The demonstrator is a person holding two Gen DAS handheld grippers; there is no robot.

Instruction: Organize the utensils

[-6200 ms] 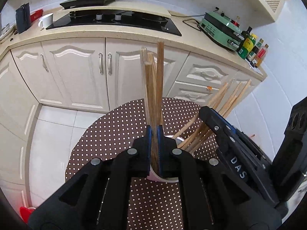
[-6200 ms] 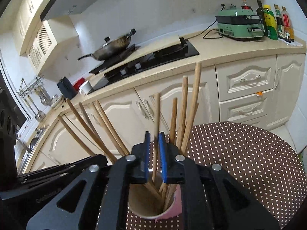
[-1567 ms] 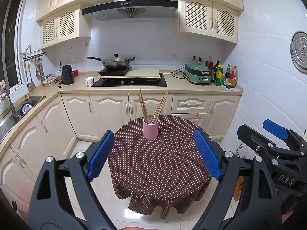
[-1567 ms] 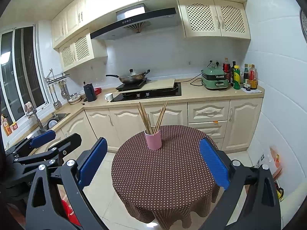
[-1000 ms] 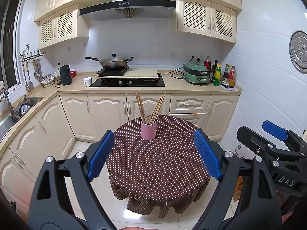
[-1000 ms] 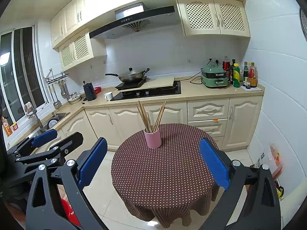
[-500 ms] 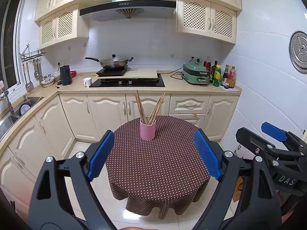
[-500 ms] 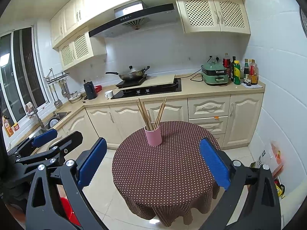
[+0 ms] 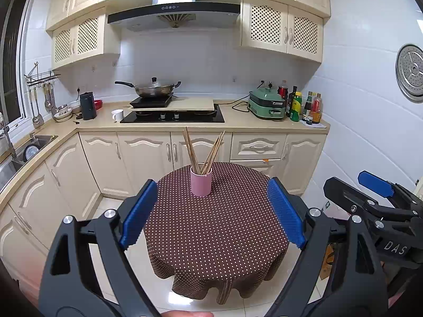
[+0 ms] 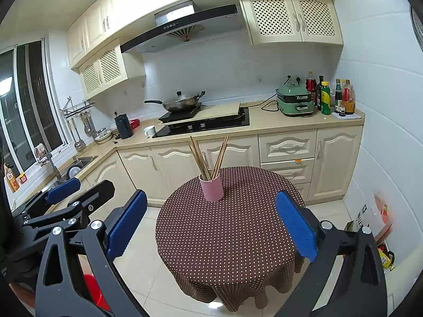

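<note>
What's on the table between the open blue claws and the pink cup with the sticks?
Nothing: in both wrist views only bare dotted tablecloth lies between the left gripper, the right gripper and the pink cup of chopsticks.

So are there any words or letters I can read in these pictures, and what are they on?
"DAS": white letters on the black body of the right gripper, seen from the left wrist view.
Labels on the bottles by the wall: too small to read.
Buttons on the range hood: too small to read.
Printing on the bag on the floor: blurred, unreadable.
</note>
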